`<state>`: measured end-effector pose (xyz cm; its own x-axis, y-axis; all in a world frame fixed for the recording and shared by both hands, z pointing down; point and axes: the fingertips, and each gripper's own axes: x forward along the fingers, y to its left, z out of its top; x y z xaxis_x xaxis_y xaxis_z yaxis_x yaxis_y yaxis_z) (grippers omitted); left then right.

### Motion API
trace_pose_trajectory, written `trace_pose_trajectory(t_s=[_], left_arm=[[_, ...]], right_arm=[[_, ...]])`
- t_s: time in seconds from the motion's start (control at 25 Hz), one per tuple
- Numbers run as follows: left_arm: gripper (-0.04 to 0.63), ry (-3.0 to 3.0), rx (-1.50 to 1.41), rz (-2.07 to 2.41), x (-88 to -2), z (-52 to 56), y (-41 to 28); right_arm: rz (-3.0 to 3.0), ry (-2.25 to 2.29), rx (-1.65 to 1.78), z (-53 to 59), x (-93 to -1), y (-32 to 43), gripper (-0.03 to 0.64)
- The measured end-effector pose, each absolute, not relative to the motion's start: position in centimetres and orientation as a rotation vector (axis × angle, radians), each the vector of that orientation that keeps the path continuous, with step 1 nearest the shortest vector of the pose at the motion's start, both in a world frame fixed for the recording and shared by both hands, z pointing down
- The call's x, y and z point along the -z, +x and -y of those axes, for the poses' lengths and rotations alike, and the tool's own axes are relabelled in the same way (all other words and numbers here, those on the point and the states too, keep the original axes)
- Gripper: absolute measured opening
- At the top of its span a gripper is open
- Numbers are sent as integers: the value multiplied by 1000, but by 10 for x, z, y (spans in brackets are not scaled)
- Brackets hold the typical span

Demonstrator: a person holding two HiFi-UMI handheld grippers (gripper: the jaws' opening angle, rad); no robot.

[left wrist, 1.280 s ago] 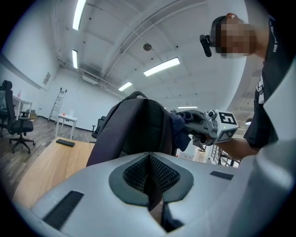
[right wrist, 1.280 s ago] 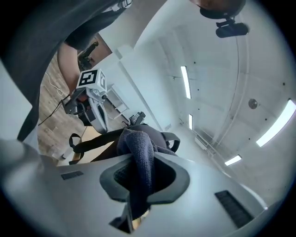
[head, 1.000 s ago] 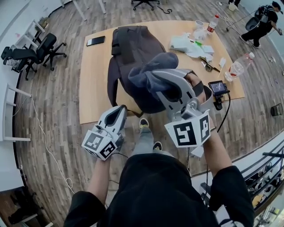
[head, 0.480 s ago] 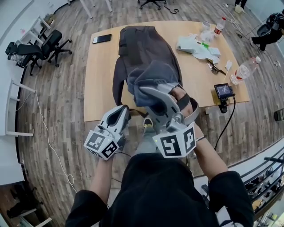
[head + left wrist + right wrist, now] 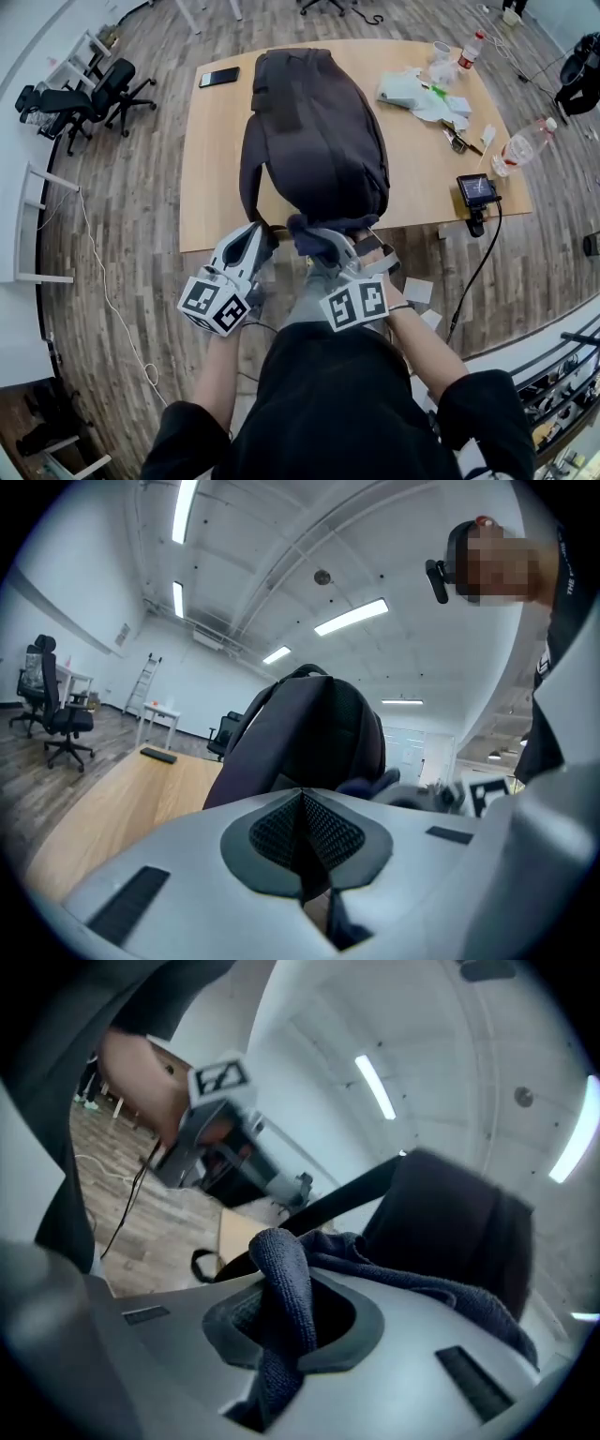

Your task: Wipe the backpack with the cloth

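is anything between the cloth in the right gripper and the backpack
Nothing visible does. The right gripper is shut on the cloth, which sits right at the backpack's near end. The left gripper is off to the left of it, not in between.

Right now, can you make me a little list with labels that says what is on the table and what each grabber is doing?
Table: light wooden table
Bag: dark brown fabric backpack, lying on the middle of the table
Cloth: blue-grey towel cloth, by the backpack's near end
Right hand-held gripper: shut on the cloth
Left hand-held gripper: shut, empty, at the table's near edge
Also there: flat black phone, clear plastic bottle
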<state>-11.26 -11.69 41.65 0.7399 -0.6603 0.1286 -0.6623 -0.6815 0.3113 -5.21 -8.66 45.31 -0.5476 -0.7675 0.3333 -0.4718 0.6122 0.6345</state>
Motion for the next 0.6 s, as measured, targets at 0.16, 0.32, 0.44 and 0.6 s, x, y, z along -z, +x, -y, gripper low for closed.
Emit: trace_pose_trajectory(t_s=[0.16, 0.32, 0.44, 0.6], left_arm=[[15, 2580, -13, 1029, -421, 113, -112], [15, 2586, -22, 1013, -425, 112, -108], [15, 2572, -23, 1001, -430, 109, -106], [15, 2579, -45, 979, -434, 110, -99]], right_arm=[[2097, 809, 426, 85, -593, -43, 40], [2037, 746, 380, 78, -638, -21, 40], [1962, 767, 263, 71, -660, 25, 40], [1928, 855, 349, 74, -623, 69, 40]])
